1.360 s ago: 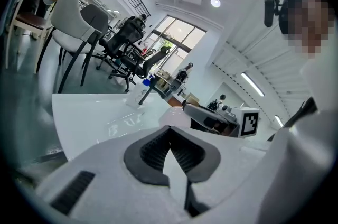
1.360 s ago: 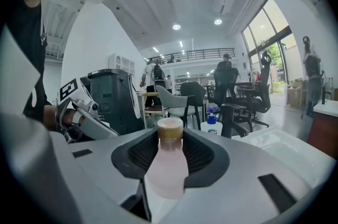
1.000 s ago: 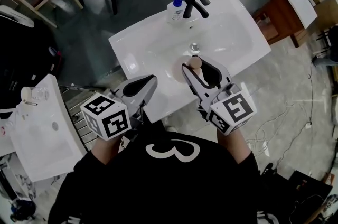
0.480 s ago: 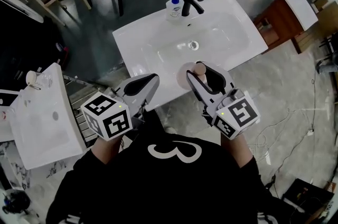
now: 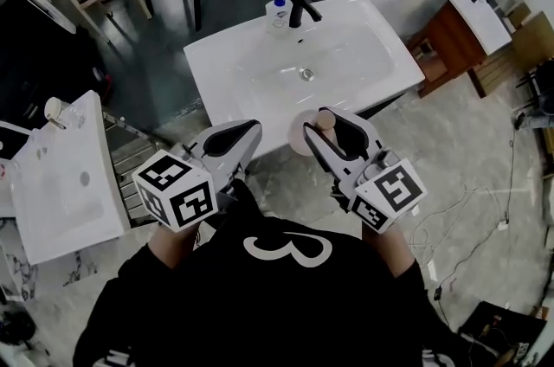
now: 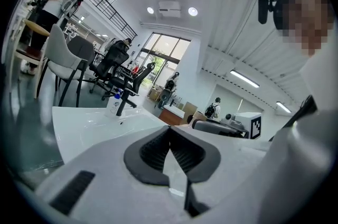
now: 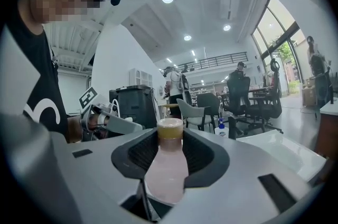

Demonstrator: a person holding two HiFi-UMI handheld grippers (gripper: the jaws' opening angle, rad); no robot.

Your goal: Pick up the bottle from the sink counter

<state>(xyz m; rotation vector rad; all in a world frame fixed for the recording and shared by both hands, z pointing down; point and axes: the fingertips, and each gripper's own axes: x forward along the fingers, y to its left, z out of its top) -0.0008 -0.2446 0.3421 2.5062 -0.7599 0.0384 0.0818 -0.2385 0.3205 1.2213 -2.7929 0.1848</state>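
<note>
Back from the basin comes the right gripper (image 5: 329, 130): the bottle (image 5: 324, 122) is now over the sink's (image 5: 225, 80) front edge, not by the drain (image 5: 306, 74). In the head view its jaws clamp the bottle's neck, and the left gripper (image 5: 247, 133) hangs beside it, just off the rim. A faucet (image 5: 299, 4) and soap dispenser (image 5: 278, 6) stand at the far side. A second sink (image 5: 61, 183) lies left and a wooden cabinet (image 5: 450, 36) right.

The left gripper view shows its pads (image 6: 153, 151) pressed together on nothing, with the white sink beyond.

The right gripper view shows the pink, tan-capped bottle pinched between the pads, blocking the middle, with chairs (image 7: 193, 112) behind.
</note>
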